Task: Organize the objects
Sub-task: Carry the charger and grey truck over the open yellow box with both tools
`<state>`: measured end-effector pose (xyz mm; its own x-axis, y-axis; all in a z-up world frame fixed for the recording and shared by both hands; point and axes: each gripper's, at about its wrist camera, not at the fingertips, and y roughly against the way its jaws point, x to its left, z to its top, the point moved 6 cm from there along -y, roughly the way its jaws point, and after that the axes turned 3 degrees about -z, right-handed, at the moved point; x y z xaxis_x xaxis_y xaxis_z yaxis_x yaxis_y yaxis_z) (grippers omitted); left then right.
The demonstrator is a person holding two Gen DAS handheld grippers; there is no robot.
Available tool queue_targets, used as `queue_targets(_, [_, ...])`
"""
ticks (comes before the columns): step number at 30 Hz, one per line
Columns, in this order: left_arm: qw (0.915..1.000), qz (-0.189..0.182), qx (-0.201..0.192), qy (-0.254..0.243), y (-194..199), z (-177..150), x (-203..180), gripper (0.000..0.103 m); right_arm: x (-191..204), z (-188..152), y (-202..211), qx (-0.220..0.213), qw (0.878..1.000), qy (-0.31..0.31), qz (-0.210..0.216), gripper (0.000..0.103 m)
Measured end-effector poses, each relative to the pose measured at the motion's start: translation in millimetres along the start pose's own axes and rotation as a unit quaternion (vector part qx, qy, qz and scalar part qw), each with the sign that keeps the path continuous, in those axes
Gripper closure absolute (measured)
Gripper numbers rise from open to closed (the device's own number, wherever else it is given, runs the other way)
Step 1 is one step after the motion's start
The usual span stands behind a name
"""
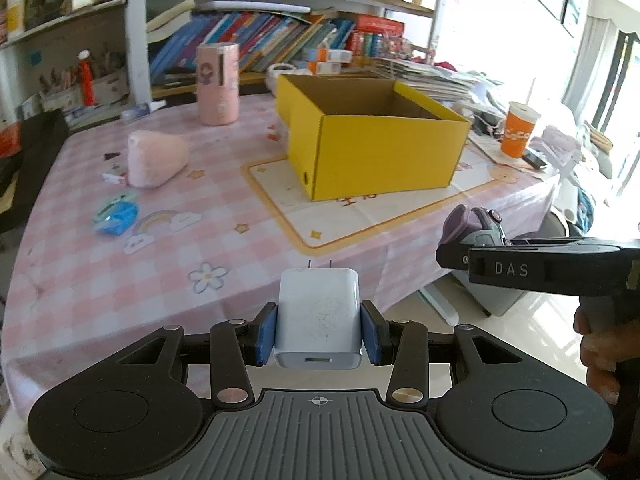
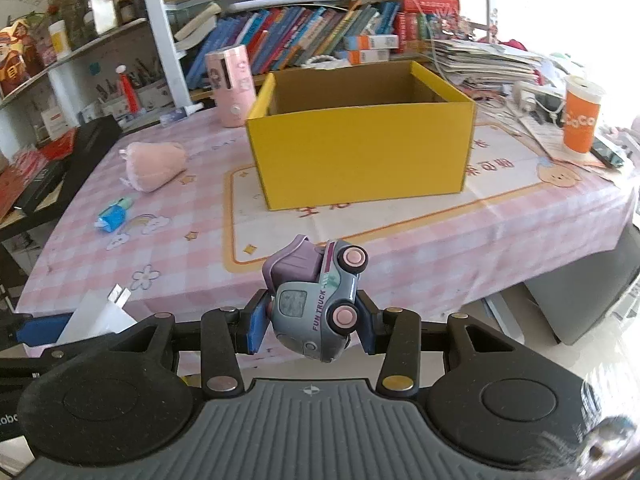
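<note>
One counter [image 2: 440,248], pink-checked cloth, near edge draped. One yellow cardboard box [image 2: 360,160], open-topped, centre far. One pink plush [image 2: 154,164] left; open cloth near. One toy truck [image 2: 316,300], glossy plastic, clamped in right hand-held gripper [image 2: 310,322]. One white charger [image 1: 319,316], smooth, clamped in left hand-held gripper [image 1: 318,334].

charger [image 1: 318,316]: smooth white plastic | box [image 1: 376,152]: matt cardboard | truck [image 2: 316,300]: glossy plastic

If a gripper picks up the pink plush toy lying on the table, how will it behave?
The pink plush toy looks fuzzy and rounded, so it will probably squash between pads and feel light. Lying on its side on the checked tablecloth, it would likely slide, not roll, if pushed.
</note>
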<state>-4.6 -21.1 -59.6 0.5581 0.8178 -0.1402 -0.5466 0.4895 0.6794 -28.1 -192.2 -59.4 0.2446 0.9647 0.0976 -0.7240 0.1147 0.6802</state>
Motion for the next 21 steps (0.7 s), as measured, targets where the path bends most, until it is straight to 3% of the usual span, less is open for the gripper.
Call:
queue_targets(12, [0.9992, -0.023, 0.004, -0.032, -24.3, 21.3, -22.6, 0.062, -36.0, 8.8, -2.5, -0.003, 0.999, -0.032, -0.029, 0.062])
queue_targets(21, [0.9994, -0.02, 0.003, -0.029, -40.1, 36.4, -23.7, 0.062, -46.5, 25.5, -19.3, 0.003, 0.999, -0.032, -0.027, 0.062])
